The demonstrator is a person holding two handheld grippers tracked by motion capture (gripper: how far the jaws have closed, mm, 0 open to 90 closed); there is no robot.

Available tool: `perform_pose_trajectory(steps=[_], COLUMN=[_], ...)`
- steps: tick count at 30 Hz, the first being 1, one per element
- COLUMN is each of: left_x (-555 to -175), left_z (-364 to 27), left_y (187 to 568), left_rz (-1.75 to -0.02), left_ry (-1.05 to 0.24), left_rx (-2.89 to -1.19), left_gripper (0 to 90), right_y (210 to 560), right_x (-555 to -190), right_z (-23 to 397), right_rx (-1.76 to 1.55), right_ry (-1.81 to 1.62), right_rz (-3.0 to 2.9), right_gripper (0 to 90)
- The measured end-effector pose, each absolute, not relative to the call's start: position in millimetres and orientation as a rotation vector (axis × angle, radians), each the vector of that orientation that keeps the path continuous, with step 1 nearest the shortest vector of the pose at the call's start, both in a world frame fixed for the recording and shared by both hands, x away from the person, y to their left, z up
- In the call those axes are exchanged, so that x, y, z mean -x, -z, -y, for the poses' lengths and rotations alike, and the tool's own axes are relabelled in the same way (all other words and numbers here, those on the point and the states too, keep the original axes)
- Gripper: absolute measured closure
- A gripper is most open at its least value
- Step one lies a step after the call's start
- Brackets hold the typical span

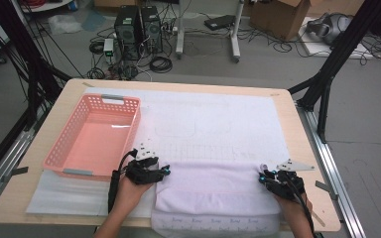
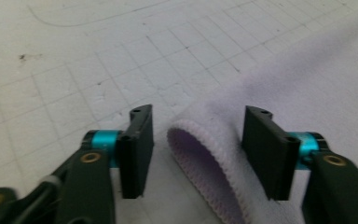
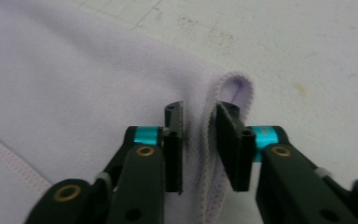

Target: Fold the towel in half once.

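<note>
Lavender towel drapes the table's near edge, right of a pink basket. Left gripper straddles its folded corner, jaws apart and clear; right gripper pinches the other corner.

We're in a lab or test bay, not a home: black framing struts stand left and right of the wooden table, well beyond the left gripper and right gripper. Far ahead of both we see two PC towers on a bare grey floor among loose cables, plus cardboard boxes.
</note>
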State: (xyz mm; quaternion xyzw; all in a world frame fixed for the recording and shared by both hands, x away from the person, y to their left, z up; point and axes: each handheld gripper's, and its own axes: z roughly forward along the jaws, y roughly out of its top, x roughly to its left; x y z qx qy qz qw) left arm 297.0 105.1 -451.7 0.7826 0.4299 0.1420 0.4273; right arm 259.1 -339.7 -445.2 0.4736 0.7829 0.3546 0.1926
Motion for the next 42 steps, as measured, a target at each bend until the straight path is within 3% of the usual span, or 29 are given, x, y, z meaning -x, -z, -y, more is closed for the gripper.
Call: perform_pose_trajectory(steps=[4,5,8,20,27,42], left_x=[-298,-299,-296,-302,-327,-395], left_z=[-112,-113,-110,-108,-96,-98], left_y=[452,453,452,443,432,417], left_rz=[-1.071,-1.051,-1.024,-1.061,-1.077,-1.162], left_ry=[-0.3,-0.259,-0.296,-0.366,-0.429,-0.44], left_rx=[-1.937,-1.94,-1.964,-1.858,-1.848,-1.738], left_gripper=[69.5,78.8,83.7,85.6,85.7,85.6], right_y=[445,445,447,444,437,412], right_x=[-259,-260,-260,-265,-274,-349], right_z=[338,339,343,351,356,356], right_rx=[-1.322,-1.321,-1.355,-1.357,-1.359,-1.33], right_ry=[-1.005,-1.017,-1.073,-1.138,-1.171,-1.186], right_rz=[-2.223,-2.222,-2.209,-2.165,-2.094,-2.026], right_gripper=[83.1,83.5,84.2,85.5,85.5,85.4])
